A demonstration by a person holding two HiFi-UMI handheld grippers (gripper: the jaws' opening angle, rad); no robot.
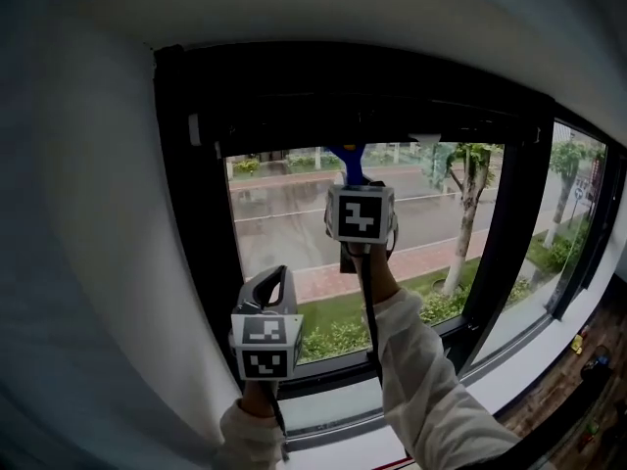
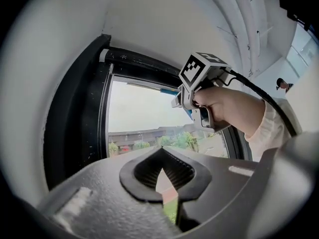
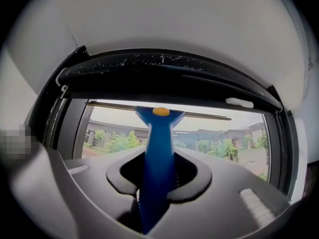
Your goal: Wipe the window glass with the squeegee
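Observation:
The blue squeegee (image 3: 158,143) stands upright with its thin blade (image 3: 199,114) against the top of the window glass (image 3: 224,133), just under the black upper frame. My right gripper (image 3: 158,176) is shut on its handle. In the head view this gripper (image 1: 355,186) is raised at the pane's upper middle, and the squeegee's blue top (image 1: 350,160) shows above its marker cube. My left gripper (image 1: 274,284) hangs lower and to the left, near the pane's bottom left corner. Its jaws are shut with nothing between them (image 2: 162,169). The left gripper view shows the right gripper (image 2: 178,99) from below.
A thick black window frame (image 1: 196,213) surrounds the glass (image 1: 431,223), with a white wall (image 1: 88,262) to the left. A black post (image 1: 509,233) separates a second pane on the right. The white sill (image 1: 529,360) runs along the bottom.

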